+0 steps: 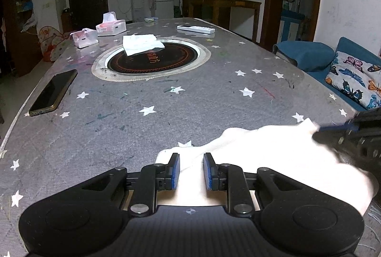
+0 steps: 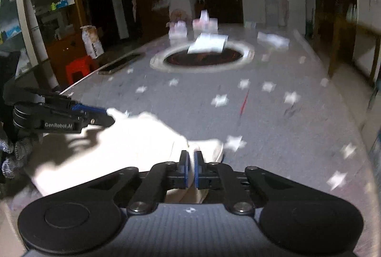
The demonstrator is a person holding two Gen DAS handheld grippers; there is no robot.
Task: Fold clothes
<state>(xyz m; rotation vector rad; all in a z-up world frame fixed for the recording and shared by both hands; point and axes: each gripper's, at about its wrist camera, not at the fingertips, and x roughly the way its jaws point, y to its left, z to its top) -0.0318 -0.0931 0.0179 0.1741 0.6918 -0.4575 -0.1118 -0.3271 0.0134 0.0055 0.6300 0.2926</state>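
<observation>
1. white garment (image 1: 273, 156) is bunched up at the near edge of the star-print table (image 1: 190, 102)
2. left gripper (image 1: 190, 171) has its jaws spread wide over the cloth, not pinching it
3. right gripper (image 2: 191, 168) is nearly closed, clamped on a fold of the garment; that view's blurry

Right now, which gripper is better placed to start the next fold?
Right. The right gripper looks pinched shut on the garment edge; the left gripper is open above the cloth, gripping nothing.
</observation>
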